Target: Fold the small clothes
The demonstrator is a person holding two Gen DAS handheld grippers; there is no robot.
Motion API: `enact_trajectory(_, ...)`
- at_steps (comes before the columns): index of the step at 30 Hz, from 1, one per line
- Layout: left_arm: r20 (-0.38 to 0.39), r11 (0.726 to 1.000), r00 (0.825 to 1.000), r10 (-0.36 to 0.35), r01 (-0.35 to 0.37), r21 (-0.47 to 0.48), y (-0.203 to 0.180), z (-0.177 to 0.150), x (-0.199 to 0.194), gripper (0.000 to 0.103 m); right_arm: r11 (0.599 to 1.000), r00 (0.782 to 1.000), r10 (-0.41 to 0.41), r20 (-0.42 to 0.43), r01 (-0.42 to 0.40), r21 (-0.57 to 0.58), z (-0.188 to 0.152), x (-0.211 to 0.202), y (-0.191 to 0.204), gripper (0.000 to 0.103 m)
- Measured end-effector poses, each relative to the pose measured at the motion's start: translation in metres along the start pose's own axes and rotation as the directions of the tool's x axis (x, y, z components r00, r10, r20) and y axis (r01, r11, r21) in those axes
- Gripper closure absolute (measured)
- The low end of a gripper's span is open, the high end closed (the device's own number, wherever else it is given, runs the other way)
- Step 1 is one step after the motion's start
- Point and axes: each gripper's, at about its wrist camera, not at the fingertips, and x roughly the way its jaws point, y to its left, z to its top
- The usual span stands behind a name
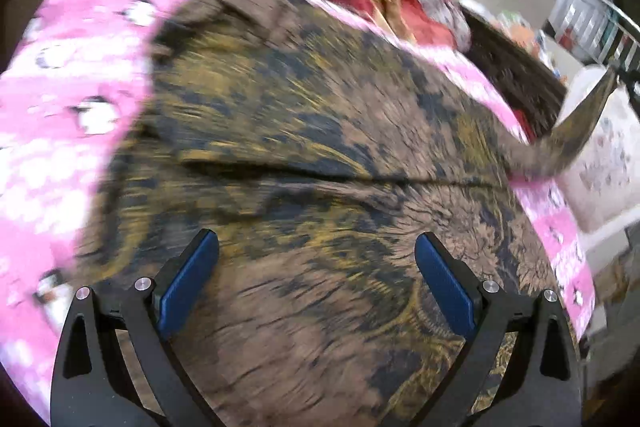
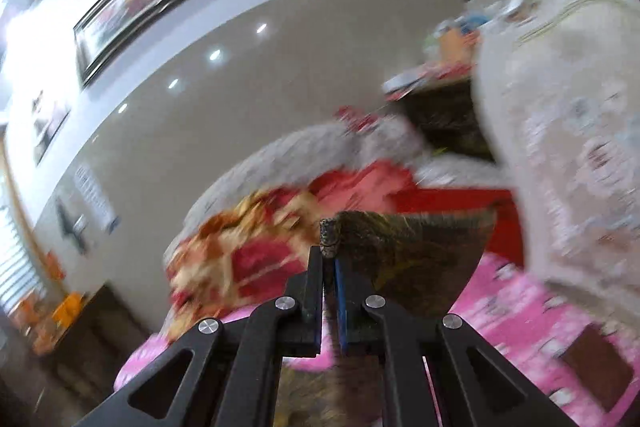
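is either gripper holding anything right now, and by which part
The right gripper pinches the brown patterned garment by a lifted edge. The left gripper is open, holding nothing.

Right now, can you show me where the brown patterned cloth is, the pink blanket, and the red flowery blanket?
brown patterned cloth (image 1: 320,115), left wrist view, middle of the spread fabric.
pink blanket (image 1: 80,67), left wrist view, bare part left of the cloth.
red flowery blanket (image 2: 248,251), right wrist view, its red and gold front.

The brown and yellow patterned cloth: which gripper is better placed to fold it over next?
Probably the right gripper: it is shut on a corner of the brown and yellow patterned cloth, lifted off the pink blanket. The left gripper hovers open, holding nothing.
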Motion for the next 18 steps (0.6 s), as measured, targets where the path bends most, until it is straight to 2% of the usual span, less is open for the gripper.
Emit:
enact_trajectory(4,0.045,0.998,0.998,0.052,-0.051,-0.030,0.023,-0.010,-0.022,0.004,0.989,0.985,0.094,-0.142,-0.108,-0.096,-0.056,0.043,0.059,0.098)
enact_trajectory(7,0.019,0.996,0.999,0.044,-0.042,-0.076,0.039,-0.025,-0.016,0.004,0.971,0.955,0.171,-0.244,-0.205,-0.121,-0.103,0.080,0.109,0.098)
enact_trajectory(9,0.047,0.996,0.998,0.037,-0.033,-0.083,0.039,-0.025,-0.019,0.004,0.954,0.923,0.237,-0.303,-0.281,-0.110,-0.136,0.105,0.146,0.098)
enact_trajectory(11,0.034,0.996,0.998,0.047,-0.044,-0.078,0.037,-0.025,-0.016,0.004,0.919,0.874,0.313,-0.372,-0.377,-0.113,-0.176,0.126,0.190,0.098)
enact_trajectory(12,0.036,0.996,0.998,0.047,-0.045,-0.075,0.037,-0.025,-0.016,0.004,0.905,0.854,0.325,-0.406,-0.405,-0.128,-0.192,0.135,0.204,0.098)
enact_trajectory(14,0.037,0.996,0.999,0.037,-0.034,-0.080,0.039,-0.025,-0.017,0.004,0.868,0.798,0.310,-0.517,-0.459,-0.189,-0.246,0.156,0.239,0.098)
enact_trajectory(15,0.040,0.996,0.999,0.026,-0.022,-0.088,0.041,-0.026,-0.017,0.004,0.860,0.780,0.285,-0.557,-0.464,-0.210,-0.265,0.164,0.246,0.098)
enact_trajectory(16,0.042,0.995,0.999,0.017,-0.013,-0.094,0.043,-0.025,-0.018,0.004,0.856,0.757,0.231,-0.611,-0.456,-0.242,-0.293,0.174,0.253,0.098)
enact_trajectory(18,0.044,0.995,0.999,0.008,-0.003,-0.103,0.045,-0.025,-0.019,0.004,0.848,0.736,0.110,-0.668,-0.420,-0.322,-0.332,0.183,0.256,0.098)
